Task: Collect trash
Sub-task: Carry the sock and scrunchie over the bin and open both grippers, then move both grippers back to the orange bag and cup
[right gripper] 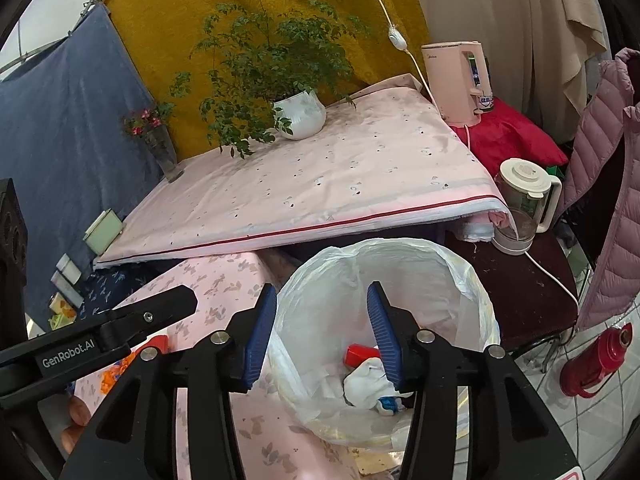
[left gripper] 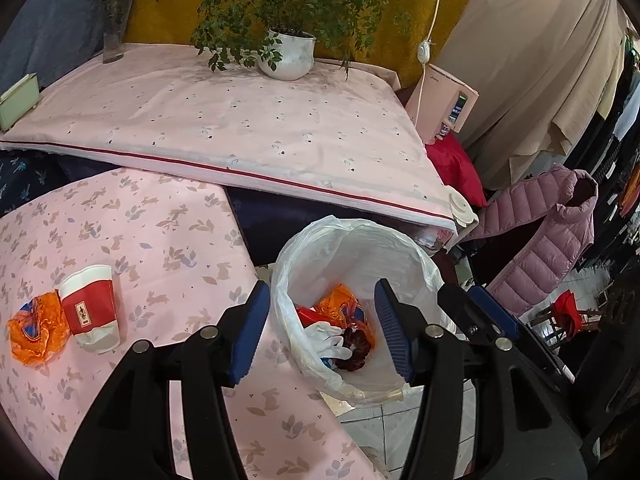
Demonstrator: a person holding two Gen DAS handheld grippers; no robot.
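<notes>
On the pink rabbit-print surface [left gripper: 168, 248] we see two pieces of trash left: a red-and-white paper cup [left gripper: 93, 309] lying on its side, touching a crumpled orange wrapper [left gripper: 35, 331]. We judge both light; the cup is thin and easily crushed, so we would pinch it across its mid-body, and the crinkly wrapper (probably slippery) at a bunched fold. The left gripper [left gripper: 320, 330] and right gripper [right gripper: 322, 334] both hang over the bag-lined bin [left gripper: 360, 240], fingers [left gripper: 394, 332] about half apart, released, holding and touching nothing.
</notes>
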